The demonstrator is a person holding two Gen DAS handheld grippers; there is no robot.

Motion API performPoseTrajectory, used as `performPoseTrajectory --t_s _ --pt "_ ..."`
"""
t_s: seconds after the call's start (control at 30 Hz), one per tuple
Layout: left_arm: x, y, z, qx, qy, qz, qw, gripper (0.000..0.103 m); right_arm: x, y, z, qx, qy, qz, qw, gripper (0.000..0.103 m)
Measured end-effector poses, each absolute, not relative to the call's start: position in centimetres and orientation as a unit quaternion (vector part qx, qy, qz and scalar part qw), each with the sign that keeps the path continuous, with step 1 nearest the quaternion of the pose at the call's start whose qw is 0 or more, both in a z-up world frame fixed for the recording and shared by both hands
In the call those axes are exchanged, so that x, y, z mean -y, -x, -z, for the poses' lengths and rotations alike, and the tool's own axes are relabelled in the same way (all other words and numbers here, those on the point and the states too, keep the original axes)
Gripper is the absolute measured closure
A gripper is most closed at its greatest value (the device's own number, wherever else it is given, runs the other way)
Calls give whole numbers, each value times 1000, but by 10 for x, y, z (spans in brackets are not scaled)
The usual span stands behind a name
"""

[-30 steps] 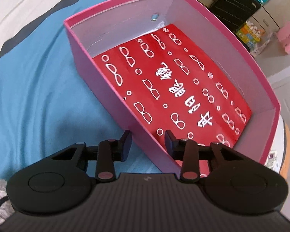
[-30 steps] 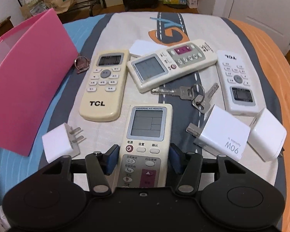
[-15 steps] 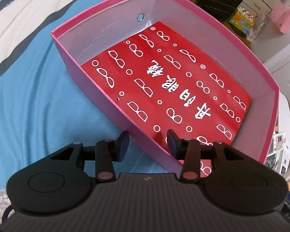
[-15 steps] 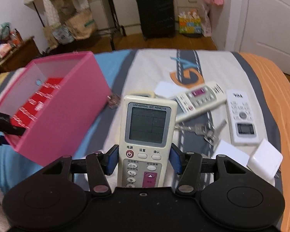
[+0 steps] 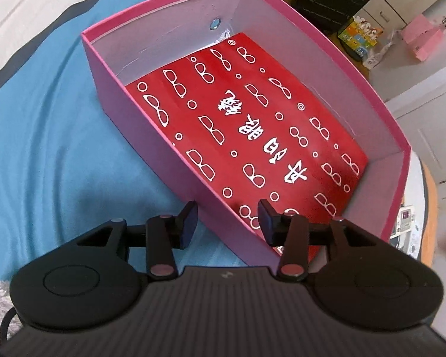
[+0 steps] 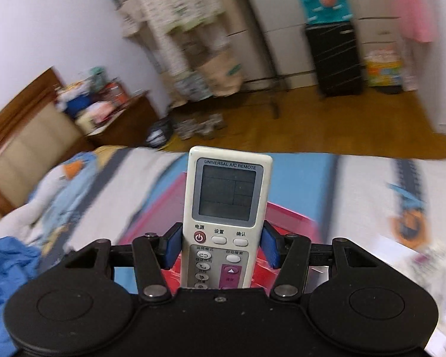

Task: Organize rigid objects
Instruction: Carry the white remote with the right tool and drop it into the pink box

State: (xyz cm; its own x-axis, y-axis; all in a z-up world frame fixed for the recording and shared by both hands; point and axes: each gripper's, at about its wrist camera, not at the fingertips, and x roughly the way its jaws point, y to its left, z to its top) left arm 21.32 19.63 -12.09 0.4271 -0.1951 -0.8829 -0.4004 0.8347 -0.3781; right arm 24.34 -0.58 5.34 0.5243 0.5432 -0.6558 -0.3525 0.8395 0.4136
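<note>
An open pink box (image 5: 368, 89) lies on the bed, with a red sheet (image 5: 252, 136) printed with white glasses on its floor. My left gripper (image 5: 227, 211) straddles the box's near wall. Its jaws stand a little apart from the wall, one finger outside and one inside. In the right wrist view a white universal A/C remote (image 6: 227, 190) stands upright, with my right gripper (image 6: 221, 235) shut on its lower half. The remote is held in the air above the bed. The pink box (image 6: 288, 217) shows blurred just behind and below it.
Blue bed cover (image 5: 44, 148) lies left of the box. White remotes (image 5: 407, 223) peek past its right end. Beyond the bed are a black suitcase (image 6: 333, 59), a clothes rack, a wooden headboard (image 6: 20, 136) and wood floor. A blue cloth (image 6: 3, 270) lies at the lower left.
My right gripper has lifted the remote off the bed and swung left towards the pink box, tilting upward. My left jaws have widened slightly around the box wall.
</note>
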Motion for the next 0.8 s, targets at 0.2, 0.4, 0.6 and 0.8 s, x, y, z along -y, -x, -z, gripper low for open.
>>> performPoseTrajectory --t_s 0.2,0.4,0.6,0.8 --pt "-199 -212 124 -526 289 -62 797 60 -59 -320 -1 -502 -151 -258 812 44" --pt "-209 -208 130 -520 312 -51 794 60 -107 -361 61 -566 -142 -239 776 44" --pt "-209 -211 135 -523 313 -52 791 59 -117 -368 95 -599 -147 -211 758 38" --pt "-207 -209 131 -522 311 -57 792 59 -82 -328 55 -549 -129 -238 791 37"
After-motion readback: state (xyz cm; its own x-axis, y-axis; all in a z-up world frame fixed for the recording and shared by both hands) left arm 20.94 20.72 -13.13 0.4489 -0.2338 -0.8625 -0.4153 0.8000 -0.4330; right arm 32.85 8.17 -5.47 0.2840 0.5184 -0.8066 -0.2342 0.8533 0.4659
